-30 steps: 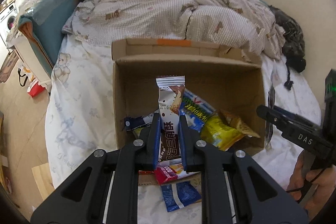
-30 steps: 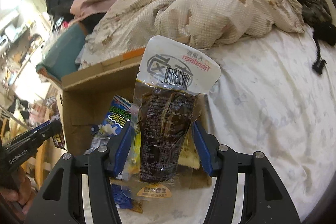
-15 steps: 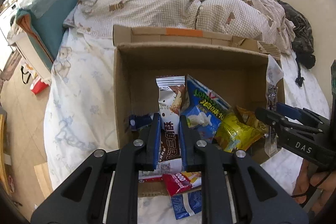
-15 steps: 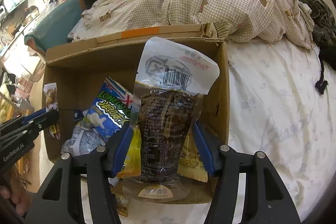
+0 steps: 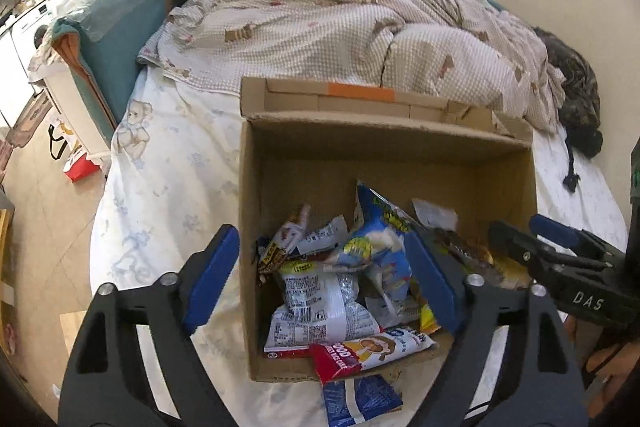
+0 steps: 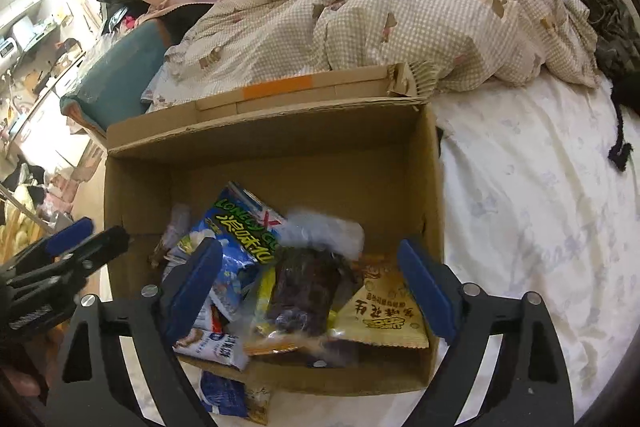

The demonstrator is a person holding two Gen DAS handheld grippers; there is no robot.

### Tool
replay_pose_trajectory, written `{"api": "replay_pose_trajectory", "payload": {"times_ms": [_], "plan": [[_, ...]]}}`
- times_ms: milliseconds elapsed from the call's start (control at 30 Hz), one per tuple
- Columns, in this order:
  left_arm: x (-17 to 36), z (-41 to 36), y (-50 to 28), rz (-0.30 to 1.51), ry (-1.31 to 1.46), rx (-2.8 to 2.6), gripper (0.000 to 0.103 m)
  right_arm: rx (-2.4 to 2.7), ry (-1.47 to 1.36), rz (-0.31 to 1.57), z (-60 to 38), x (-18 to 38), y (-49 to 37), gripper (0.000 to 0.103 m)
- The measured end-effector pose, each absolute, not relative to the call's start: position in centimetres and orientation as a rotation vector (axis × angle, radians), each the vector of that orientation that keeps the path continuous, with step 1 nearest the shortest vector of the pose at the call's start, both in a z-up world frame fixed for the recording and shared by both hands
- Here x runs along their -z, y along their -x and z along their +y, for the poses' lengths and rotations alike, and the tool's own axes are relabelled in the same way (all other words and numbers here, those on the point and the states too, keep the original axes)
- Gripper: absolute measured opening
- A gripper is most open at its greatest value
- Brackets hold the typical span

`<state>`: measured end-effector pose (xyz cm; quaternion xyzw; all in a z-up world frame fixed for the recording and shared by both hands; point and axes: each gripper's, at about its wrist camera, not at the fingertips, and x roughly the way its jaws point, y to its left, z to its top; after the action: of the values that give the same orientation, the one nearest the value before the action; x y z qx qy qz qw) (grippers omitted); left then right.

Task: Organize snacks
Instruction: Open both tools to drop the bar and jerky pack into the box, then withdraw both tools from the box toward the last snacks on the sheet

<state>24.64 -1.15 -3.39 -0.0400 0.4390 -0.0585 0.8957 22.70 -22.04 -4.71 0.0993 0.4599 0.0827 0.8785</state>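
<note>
An open cardboard box (image 5: 384, 139) (image 6: 272, 151) stands on the bed and holds several snack packets. My left gripper (image 5: 324, 279) is open and empty above the box's near left part. The brown and white packet (image 5: 286, 245) lies inside by the left wall. My right gripper (image 6: 310, 287) is open and empty above the box. The dark snack pack (image 6: 308, 287) lies blurred on the pile between a blue bag (image 6: 236, 239) and a yellow packet (image 6: 380, 311). The right gripper also shows at the right in the left wrist view (image 5: 560, 259).
A red packet (image 5: 340, 359) hangs over the box's near edge and a blue packet (image 5: 360, 401) lies on the sheet in front. A checked quilt (image 5: 340, 27) is heaped behind the box. Dark clothing (image 5: 576, 95) lies at the far right.
Both grippers opened over the box. The brown and white packet dropped from the left one and the dark snack pack dropped from the right one into the box.
</note>
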Motion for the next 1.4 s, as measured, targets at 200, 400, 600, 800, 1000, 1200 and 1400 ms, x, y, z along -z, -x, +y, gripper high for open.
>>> {"api": "replay_pose_trajectory", "payload": {"times_ms": [200, 400, 600, 800, 1000, 1200, 1400], "plan": [[3.5, -0.9, -24.5, 0.904, 0.089, 0.129, 0.083, -0.173, -0.197, 0.960, -22.1, 4.7, -22.7, 0.092], [3.2, 0.0, -24.1, 0.893, 0.149, 0.123, 0.083, -0.226, -0.211, 0.932, -21.8, 4.0, -22.4, 0.092], [1.4, 0.2, -22.8, 0.820, 0.138, 0.132, 0.103, -0.231, -0.232, 0.832, -21.9, 1.4, -20.8, 0.092], [0.7, 0.1, -21.3, 0.815, 0.119, 0.145, 0.103, -0.207, -0.270, 0.839, -22.4, 1.0, -19.4, 0.092], [-0.3, 0.4, -19.5, 0.795, 0.108, 0.145, 0.103, -0.185, -0.261, 0.816, -22.4, -0.1, -16.4, 0.092], [-0.5, 1.5, -17.3, 0.805, 0.122, 0.136, 0.103, -0.193, -0.309, 0.843, -22.4, 0.4, -13.7, 0.092], [0.0, 1.9, -15.3, 0.839, 0.113, 0.113, 0.103, -0.212, -0.311, 0.870, -21.5, 1.0, -11.8, 0.092]]}}
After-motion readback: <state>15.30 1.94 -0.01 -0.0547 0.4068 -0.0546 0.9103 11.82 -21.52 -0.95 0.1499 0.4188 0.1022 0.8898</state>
